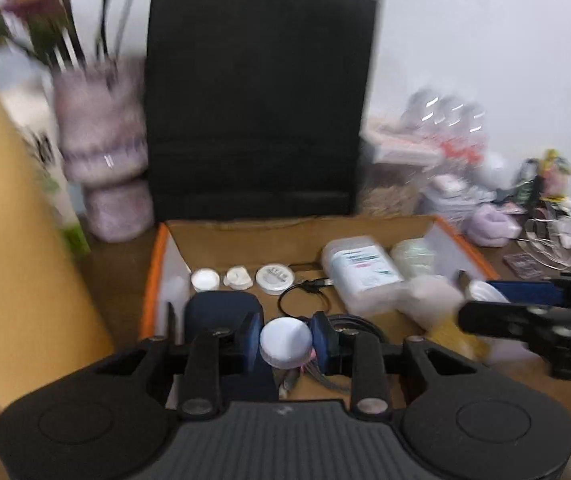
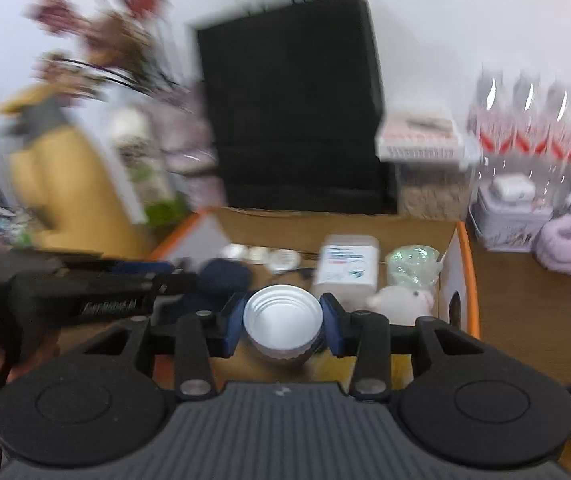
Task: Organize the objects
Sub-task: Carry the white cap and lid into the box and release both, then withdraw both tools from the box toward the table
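Observation:
My left gripper (image 1: 285, 342) is shut on a white round lid (image 1: 285, 340), held over the near part of an open cardboard box (image 1: 245, 240) with orange edges. My right gripper (image 2: 282, 322) is shut on a white open jar (image 2: 283, 316), its threaded mouth facing the camera, above the same box (image 2: 325, 232). The right gripper also shows in the left wrist view (image 1: 525, 324) at the right. The left gripper shows in the right wrist view (image 2: 85, 300) at the left. Both views are blurred.
In the box lie three small white round containers (image 1: 241, 278), a dark blue pouch (image 1: 221, 312), a black cable (image 1: 305, 300), a clear plastic box with a label (image 1: 361, 272), a green-white bundle (image 2: 413, 264) and a pale plush toy (image 2: 403, 300). A black paper bag (image 1: 257, 112) stands behind it.

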`<action>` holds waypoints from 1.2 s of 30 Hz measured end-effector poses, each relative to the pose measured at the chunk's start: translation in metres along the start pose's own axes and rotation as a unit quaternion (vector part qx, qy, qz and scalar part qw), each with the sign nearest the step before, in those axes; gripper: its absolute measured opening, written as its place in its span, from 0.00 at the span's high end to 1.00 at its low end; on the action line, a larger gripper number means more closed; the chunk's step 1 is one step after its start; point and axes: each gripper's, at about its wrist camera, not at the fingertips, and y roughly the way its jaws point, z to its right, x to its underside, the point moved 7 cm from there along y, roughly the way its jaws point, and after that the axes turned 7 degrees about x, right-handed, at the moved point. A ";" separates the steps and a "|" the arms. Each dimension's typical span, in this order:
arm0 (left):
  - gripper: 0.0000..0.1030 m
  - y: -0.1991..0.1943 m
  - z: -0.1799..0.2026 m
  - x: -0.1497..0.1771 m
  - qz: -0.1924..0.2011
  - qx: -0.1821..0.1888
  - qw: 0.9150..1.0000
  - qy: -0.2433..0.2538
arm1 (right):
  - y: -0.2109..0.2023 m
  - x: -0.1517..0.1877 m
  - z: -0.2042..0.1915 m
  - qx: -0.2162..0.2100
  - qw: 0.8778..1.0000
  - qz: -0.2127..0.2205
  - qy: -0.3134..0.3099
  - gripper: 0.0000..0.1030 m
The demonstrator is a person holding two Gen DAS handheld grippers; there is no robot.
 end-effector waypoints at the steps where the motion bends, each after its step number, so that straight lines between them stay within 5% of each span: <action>1: 0.74 0.016 -0.005 0.000 -0.015 -0.008 1.000 -0.005 | 0.021 -0.004 0.005 0.025 1.000 -0.013 0.000 0.60; 5: 0.74 0.055 -0.012 0.012 -0.053 -0.015 0.998 -0.004 | 0.075 0.001 0.012 0.055 0.997 -0.061 0.011 0.57; 9: 0.59 0.049 -0.011 0.011 -0.037 0.011 0.999 -0.004 | 0.079 0.005 0.016 0.056 0.997 -0.044 0.015 0.31; 17: 0.57 0.002 -0.009 -0.012 -0.006 -0.018 1.000 -0.013 | 0.020 -0.009 0.033 0.060 0.998 -0.004 0.022 0.29; 21: 0.47 -0.045 0.019 0.001 0.015 -0.019 0.999 0.042 | -0.032 0.001 0.026 0.052 0.998 0.026 0.006 0.21; 24: 0.47 -0.085 0.043 0.027 0.022 -0.025 0.997 0.070 | -0.075 0.024 0.016 0.036 0.998 0.046 0.005 0.18; 28: 0.29 -0.157 0.074 0.081 0.061 0.023 0.993 0.096 | -0.139 0.072 -0.004 0.006 0.997 0.079 -0.011 0.05; 32: 0.25 -0.215 0.093 0.156 0.080 0.042 0.993 0.080 | -0.200 0.138 -0.019 -0.020 0.994 0.106 -0.020 0.00; 36: 0.26 -0.244 0.105 0.235 0.062 0.040 0.996 0.047 | -0.222 0.210 -0.021 -0.031 0.996 0.077 0.014 0.00</action>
